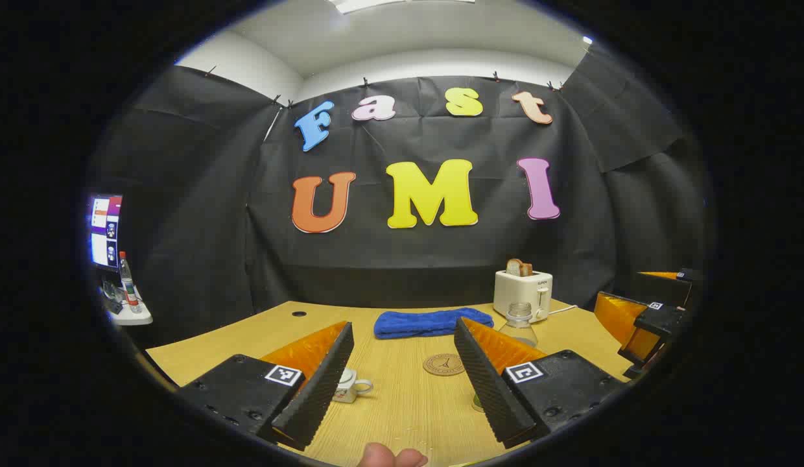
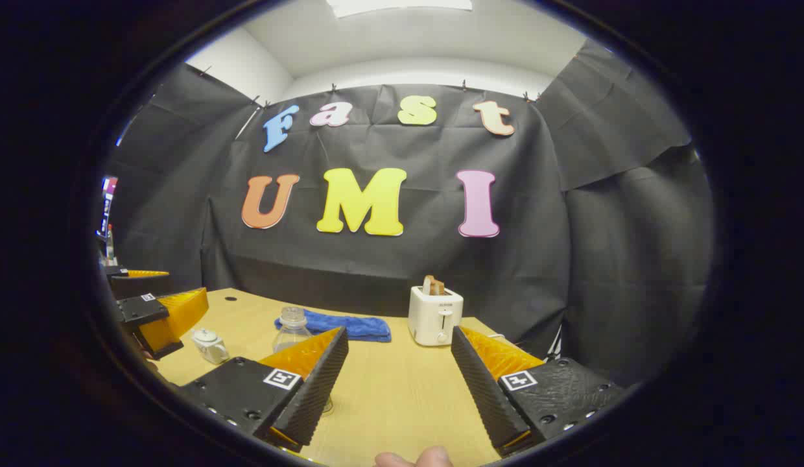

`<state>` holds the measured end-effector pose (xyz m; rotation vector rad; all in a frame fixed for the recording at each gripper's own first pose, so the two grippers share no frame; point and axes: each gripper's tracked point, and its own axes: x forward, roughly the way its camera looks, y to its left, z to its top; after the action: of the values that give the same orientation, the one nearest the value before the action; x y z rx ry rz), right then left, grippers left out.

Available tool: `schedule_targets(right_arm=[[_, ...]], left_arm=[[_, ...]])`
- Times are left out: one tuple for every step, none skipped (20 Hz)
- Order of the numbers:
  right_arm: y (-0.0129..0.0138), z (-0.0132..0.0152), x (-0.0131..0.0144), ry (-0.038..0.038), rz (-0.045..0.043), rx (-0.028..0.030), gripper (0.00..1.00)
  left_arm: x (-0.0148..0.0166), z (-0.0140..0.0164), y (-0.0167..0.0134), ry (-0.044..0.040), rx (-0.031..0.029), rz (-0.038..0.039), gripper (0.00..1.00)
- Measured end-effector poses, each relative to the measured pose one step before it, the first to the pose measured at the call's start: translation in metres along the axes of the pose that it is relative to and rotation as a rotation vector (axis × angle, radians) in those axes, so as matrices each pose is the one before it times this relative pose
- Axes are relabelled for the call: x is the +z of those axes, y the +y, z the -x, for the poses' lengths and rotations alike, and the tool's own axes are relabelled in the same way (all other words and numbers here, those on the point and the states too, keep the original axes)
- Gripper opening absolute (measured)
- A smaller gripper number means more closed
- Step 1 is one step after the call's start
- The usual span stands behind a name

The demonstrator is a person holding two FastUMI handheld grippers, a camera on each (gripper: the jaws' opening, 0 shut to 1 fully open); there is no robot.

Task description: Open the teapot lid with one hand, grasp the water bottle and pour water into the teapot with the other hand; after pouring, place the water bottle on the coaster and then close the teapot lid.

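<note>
A small white teapot [image 1: 350,386] with its lid on stands on the wooden table [image 1: 402,415], half hidden behind the near finger of my left gripper [image 1: 402,325], which is open and empty. The clear, capless water bottle [image 1: 520,321] stands just behind that gripper's other finger. A round brown coaster [image 1: 444,364] lies between the fingers, farther off. In the right gripper view the bottle [image 2: 292,327] and teapot [image 2: 209,345] sit to the left of my right gripper [image 2: 399,332], open with nothing in it. The left gripper [image 2: 181,283] hovers beside the teapot.
A blue towel [image 1: 433,322] lies at the back of the table, with a white toaster [image 1: 522,292] holding toast to its right. The right gripper [image 1: 626,292] hangs open at the table's right edge. A monitor [image 1: 105,230] and a side shelf stand far left.
</note>
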<state>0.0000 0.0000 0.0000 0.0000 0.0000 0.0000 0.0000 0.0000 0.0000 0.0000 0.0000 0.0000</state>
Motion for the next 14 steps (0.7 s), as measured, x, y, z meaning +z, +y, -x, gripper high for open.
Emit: schedule_targets(right_arm=[[-0.00031,-0.00075,-0.00104,0.00508,0.00180,-0.00031,0.98],[0.00048,-0.00089,-0.00093,0.00377,0.00174,0.00066,0.98],[0.00193,-0.00053,-0.00031,0.00316,0.00135,0.00425,0.98],[0.00220,-0.00007,-0.00081,0.00152,0.00107,0.00388,0.96],[0.00199,0.00005,0.00006,-0.00074,0.00167,0.00507,0.96],[0.00045,0.00050,0.00001,0.00179,0.00190,0.00121,0.96],[0.00119,0.00001,-0.00059,0.00221,0.00029,0.00237,0.98],[0.00073,0.00040,0.00013,-0.00054,-0.00193,-0.00006,0.98],[-0.00094,0.00020,0.00027,0.00006,-0.00235,-0.00300,0.96],[-0.00099,0.00042,-0.00038,-0.00030,-0.00181,-0.00212,0.96],[-0.00091,0.00063,0.00087,0.00037,-0.00062,-0.00245,0.96],[-0.00164,-0.00009,0.00017,-0.00063,-0.00032,-0.00358,0.98],[-0.00149,-0.00025,0.00075,-0.00192,0.00063,-0.00417,0.96],[0.00001,0.00145,-0.00079,-0.00112,0.00083,-0.00229,0.98]], left_arm=[[-0.00067,-0.00047,0.00073,0.00483,0.00097,0.00391,0.98],[-0.00078,0.00077,0.00075,0.00336,-0.00101,0.00067,0.98],[0.00033,-0.00093,0.00053,0.00407,0.00186,-0.00357,0.98],[-0.00146,0.00036,0.00068,0.00343,0.00014,-0.00097,0.98],[-0.00058,0.00127,-0.00002,0.00095,-0.00020,0.00191,0.98],[0.00055,-0.00046,0.00029,0.00011,0.00037,0.00019,0.98],[0.00107,-0.00018,-0.00166,-0.00088,-0.00135,-0.00190,0.98],[0.00077,0.00101,-0.00201,-0.00302,-0.00307,-0.00382,0.98],[0.00025,0.00040,-0.00171,-0.00318,-0.00453,-0.00498,0.98],[0.00094,-0.00035,-0.00125,-0.00319,-0.00436,-0.00247,0.98],[-0.00001,0.00087,-0.00108,0.00043,-0.00372,-0.00074,0.98],[-0.00021,0.00005,-0.00104,-0.00009,-0.00286,-0.00012,0.98],[-0.00010,-0.00105,-0.00051,0.00054,0.00011,-0.00006,0.98],[-0.00050,0.00035,0.00077,0.00099,0.00025,0.00109,0.98]])
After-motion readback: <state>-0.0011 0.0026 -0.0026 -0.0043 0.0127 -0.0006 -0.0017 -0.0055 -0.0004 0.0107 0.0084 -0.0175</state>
